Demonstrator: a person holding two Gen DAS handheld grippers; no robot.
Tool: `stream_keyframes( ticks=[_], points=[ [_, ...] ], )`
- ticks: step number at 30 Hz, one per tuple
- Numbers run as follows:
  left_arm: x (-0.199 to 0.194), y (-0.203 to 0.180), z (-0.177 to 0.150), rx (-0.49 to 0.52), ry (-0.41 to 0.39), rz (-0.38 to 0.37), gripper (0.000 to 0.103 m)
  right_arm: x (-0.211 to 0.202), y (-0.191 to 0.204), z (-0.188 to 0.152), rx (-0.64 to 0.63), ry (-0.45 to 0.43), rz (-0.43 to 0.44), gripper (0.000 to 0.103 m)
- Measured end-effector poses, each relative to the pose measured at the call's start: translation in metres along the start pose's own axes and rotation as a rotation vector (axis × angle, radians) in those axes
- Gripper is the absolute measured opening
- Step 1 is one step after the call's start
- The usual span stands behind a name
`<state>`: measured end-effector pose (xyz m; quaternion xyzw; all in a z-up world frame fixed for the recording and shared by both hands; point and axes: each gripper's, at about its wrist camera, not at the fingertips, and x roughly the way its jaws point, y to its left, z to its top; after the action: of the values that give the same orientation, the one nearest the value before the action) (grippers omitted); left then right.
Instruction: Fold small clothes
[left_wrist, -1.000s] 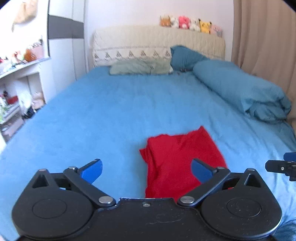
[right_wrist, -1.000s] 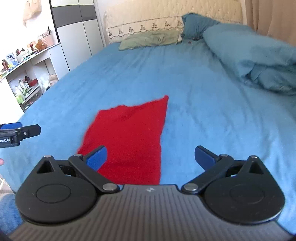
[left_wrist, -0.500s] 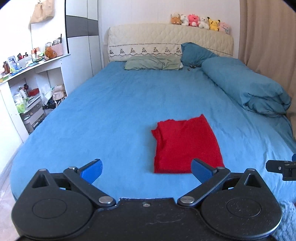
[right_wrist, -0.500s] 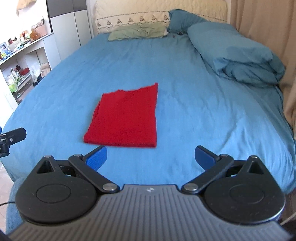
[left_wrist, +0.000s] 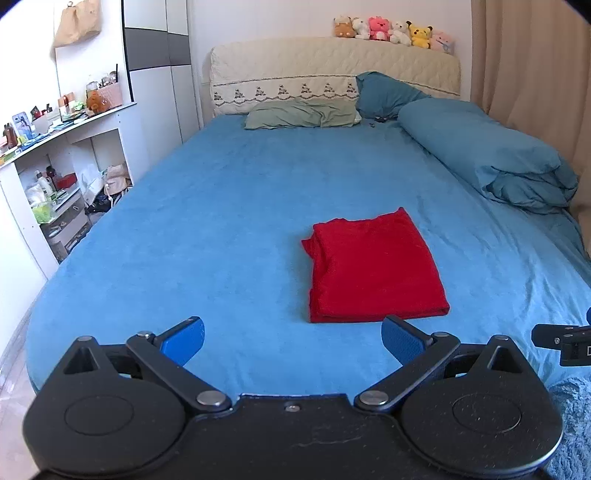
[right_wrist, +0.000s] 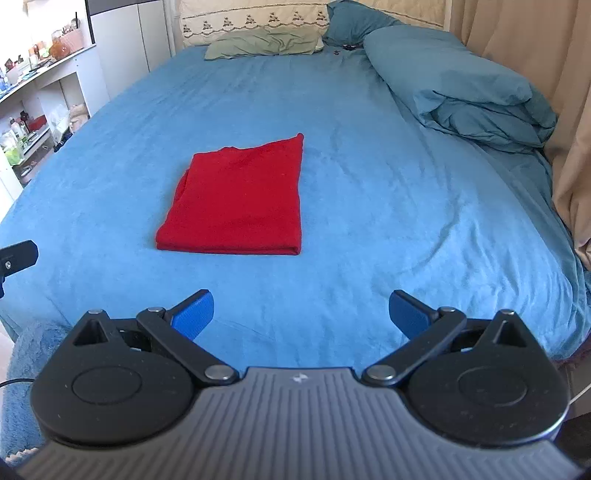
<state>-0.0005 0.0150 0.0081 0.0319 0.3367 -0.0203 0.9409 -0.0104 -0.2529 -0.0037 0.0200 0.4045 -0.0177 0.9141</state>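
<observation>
A red garment (left_wrist: 373, 267) lies folded into a flat rectangle on the blue bed sheet (left_wrist: 221, 221), its layered edges showing at the left side. My left gripper (left_wrist: 291, 338) is open and empty, held back from the garment's near edge. In the right wrist view the same red garment (right_wrist: 240, 199) lies ahead and to the left. My right gripper (right_wrist: 301, 314) is open too, empty, well short of the cloth. Each gripper's tip shows at the edge of the other's view.
A rolled blue duvet (left_wrist: 491, 158) runs along the bed's right side beside a beige curtain (left_wrist: 535, 66). A green pillow (left_wrist: 303, 114) and a blue pillow (left_wrist: 384, 92) lie at the headboard, plush toys (left_wrist: 391, 31) on top. White shelves (left_wrist: 55, 177) with clutter stand left of the bed.
Both grippers have pulled back and up from the red garment, which now looks smaller and farther away. It lies still and folded on the sheet.
</observation>
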Motion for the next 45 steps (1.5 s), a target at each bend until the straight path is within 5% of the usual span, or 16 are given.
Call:
stream_keyframes(
  ticks=[45],
  points=[
    [-0.009, -0.001, 0.006, -0.003, -0.035, 0.013, 0.103, -0.001, -0.001, 0.001, 0.012, -0.002, 0.01, 0.103]
  ],
)
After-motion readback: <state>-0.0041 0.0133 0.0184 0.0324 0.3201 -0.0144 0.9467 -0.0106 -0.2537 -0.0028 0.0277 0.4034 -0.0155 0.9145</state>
